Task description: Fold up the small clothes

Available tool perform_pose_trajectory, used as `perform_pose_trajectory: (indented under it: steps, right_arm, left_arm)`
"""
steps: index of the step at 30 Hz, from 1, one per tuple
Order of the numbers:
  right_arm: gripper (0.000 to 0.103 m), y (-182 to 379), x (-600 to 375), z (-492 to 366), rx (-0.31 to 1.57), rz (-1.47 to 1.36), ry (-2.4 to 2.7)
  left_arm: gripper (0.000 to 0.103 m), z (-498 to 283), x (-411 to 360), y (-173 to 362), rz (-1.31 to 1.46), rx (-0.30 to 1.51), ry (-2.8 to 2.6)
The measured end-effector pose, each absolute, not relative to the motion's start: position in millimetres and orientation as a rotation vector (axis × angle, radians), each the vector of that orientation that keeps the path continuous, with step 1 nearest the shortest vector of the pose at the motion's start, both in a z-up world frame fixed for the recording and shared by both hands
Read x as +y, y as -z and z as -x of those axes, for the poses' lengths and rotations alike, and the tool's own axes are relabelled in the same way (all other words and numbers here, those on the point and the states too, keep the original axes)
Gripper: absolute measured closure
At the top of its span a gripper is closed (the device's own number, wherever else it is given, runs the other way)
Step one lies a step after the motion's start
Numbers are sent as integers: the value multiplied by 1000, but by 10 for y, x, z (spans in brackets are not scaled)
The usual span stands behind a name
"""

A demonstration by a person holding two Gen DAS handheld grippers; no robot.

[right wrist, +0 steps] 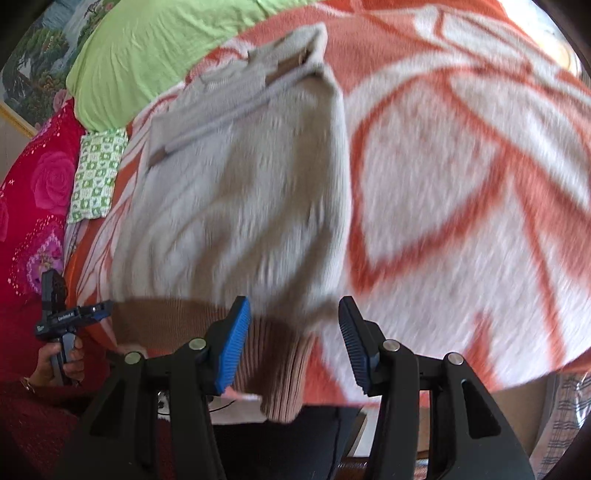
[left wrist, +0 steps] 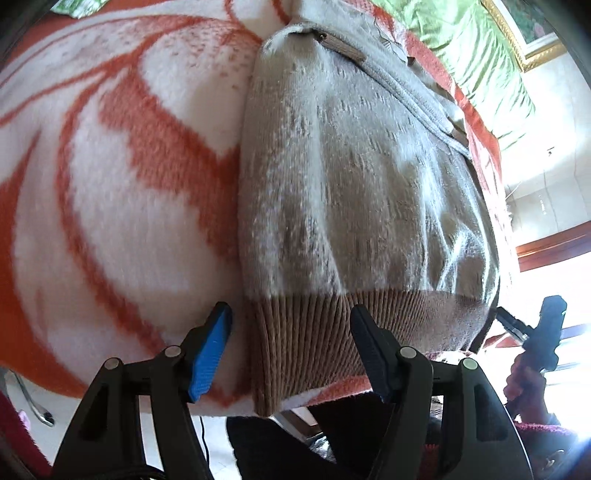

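Observation:
A beige-grey knitted sweater [left wrist: 351, 184] [right wrist: 240, 184] lies lengthwise on an orange-and-white blanket [left wrist: 129, 184] [right wrist: 461, 184], with its brown ribbed hem [left wrist: 306, 332] [right wrist: 166, 321] at the near edge. Grey drawstrings [left wrist: 406, 92] lie across its far end. My left gripper [left wrist: 290, 314] is open, its blue pads apart over the hem's left corner. My right gripper [right wrist: 293, 304] is open over the hem's right corner. No pad presses the knit. A hand [left wrist: 524, 376] [right wrist: 55, 362] holds the other gripper at the edge of each view.
A green pillow [right wrist: 147, 48] [left wrist: 461, 48] lies beyond the sweater. Red rose-patterned fabric [right wrist: 37, 177] and a green-and-white cloth [right wrist: 96, 173] sit beside it. A framed picture [left wrist: 524, 33] hangs behind. The bed's edge runs just under the hem, with the person's dark trousers [left wrist: 295, 443] below.

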State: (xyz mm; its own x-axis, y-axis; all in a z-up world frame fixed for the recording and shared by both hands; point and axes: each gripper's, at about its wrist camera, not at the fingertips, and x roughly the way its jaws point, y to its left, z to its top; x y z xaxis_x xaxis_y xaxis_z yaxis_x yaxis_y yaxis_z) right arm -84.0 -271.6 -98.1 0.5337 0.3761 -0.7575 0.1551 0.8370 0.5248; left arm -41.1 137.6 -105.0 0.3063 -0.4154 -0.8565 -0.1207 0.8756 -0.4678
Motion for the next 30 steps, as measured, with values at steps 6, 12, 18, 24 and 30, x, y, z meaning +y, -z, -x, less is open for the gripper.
perform_pose_trajectory:
  steps: [6, 12, 18, 24, 30]
  right_arm:
    - [52, 1048, -2681, 933, 960, -635, -172]
    - [64, 1164, -2692, 927, 933, -706, -195]
    - [96, 1163, -2800, 1083, 953, -728, -204]
    - [96, 1143, -2914, 1022, 911, -829, -266]
    - [96, 602, -3075, 684, 725, -894, -372]
  left_arm:
    - [43, 368, 1340, 1088, 589, 1266, 269]
    - [83, 373, 1318, 1209, 592, 1268, 280]
    - [96, 517, 1322, 1086, 631, 1178, 357]
    - [97, 468, 1273, 960, 666, 1125, 394]
    - [98, 93, 1257, 316, 690, 951, 442]
